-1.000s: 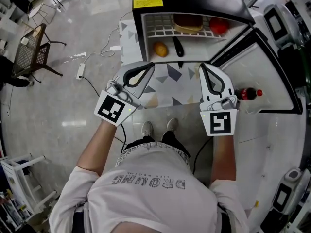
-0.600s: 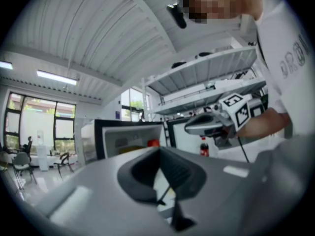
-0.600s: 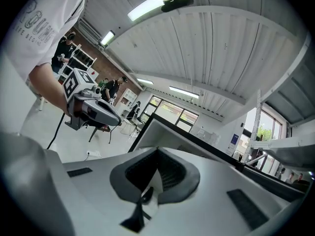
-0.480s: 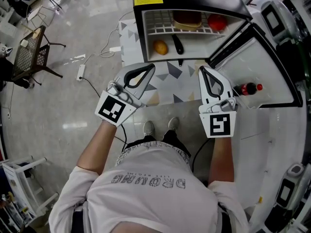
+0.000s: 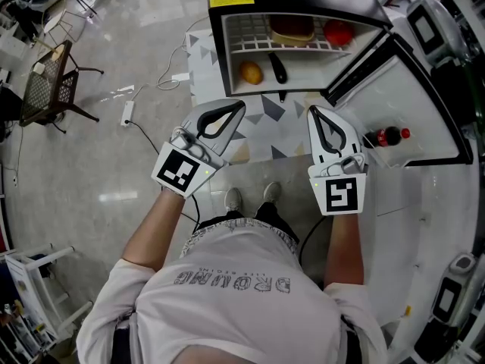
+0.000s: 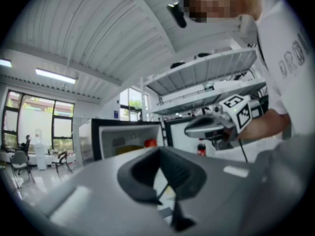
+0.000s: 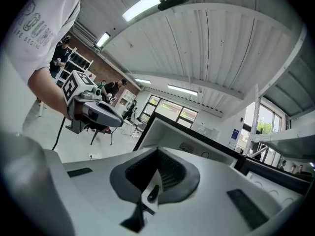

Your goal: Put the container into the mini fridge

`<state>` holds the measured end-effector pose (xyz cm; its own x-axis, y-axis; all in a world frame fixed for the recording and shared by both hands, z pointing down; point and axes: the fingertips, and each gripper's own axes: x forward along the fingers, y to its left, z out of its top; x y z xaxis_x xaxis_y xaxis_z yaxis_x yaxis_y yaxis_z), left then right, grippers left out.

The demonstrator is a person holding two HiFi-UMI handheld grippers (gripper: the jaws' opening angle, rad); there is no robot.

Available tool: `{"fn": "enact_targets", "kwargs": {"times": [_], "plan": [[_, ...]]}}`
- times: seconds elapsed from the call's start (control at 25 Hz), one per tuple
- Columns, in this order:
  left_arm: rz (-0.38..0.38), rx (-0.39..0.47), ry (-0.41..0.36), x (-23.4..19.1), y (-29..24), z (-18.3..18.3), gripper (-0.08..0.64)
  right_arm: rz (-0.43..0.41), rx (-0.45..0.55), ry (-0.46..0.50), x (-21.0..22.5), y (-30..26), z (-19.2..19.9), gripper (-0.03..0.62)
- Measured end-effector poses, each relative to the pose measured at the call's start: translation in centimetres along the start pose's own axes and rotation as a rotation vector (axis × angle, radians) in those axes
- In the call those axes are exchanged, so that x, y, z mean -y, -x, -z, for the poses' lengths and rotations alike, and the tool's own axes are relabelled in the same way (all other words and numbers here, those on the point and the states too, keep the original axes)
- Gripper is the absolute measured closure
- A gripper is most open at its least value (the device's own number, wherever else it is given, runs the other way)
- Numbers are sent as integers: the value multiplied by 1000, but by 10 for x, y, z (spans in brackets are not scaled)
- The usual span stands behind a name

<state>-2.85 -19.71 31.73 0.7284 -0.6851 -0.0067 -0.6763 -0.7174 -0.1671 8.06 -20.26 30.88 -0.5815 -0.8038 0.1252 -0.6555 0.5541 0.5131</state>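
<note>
The black mini fridge stands open, its door swung out to the right. On its upper wire shelf sits a brown-topped container beside a round red item. Below lie a yellow-orange fruit and a black object. My left gripper and right gripper hover side by side just in front of the fridge, both shut with nothing in them. The left gripper view shows its jaws together, the fridge beyond. The right gripper is also pinched shut.
A cola bottle stands in the door shelf. The fridge rests on a triangle-patterned base. A chair and a power strip with cable are on the floor to the left. My shoes are below the grippers.
Almost nothing: both grippers stay shut in front of the open fridge, the right one drifting slightly left. The head view has shifted a little.
</note>
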Motion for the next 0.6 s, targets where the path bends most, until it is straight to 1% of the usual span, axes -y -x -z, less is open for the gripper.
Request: {"fn": "enact_targets", "kwargs": {"times": [0.24, 0.44, 0.6], "plan": [[2, -1, -5, 0, -2, -2, 554, 2, 0, -29, 2, -1, 3, 591], [4, 0, -4, 1, -6, -2, 554, -3, -4, -16, 4, -1, 4, 592], [4, 2, -2, 1, -9, -2, 554, -6, -9, -26, 5, -3, 7, 592]]}}
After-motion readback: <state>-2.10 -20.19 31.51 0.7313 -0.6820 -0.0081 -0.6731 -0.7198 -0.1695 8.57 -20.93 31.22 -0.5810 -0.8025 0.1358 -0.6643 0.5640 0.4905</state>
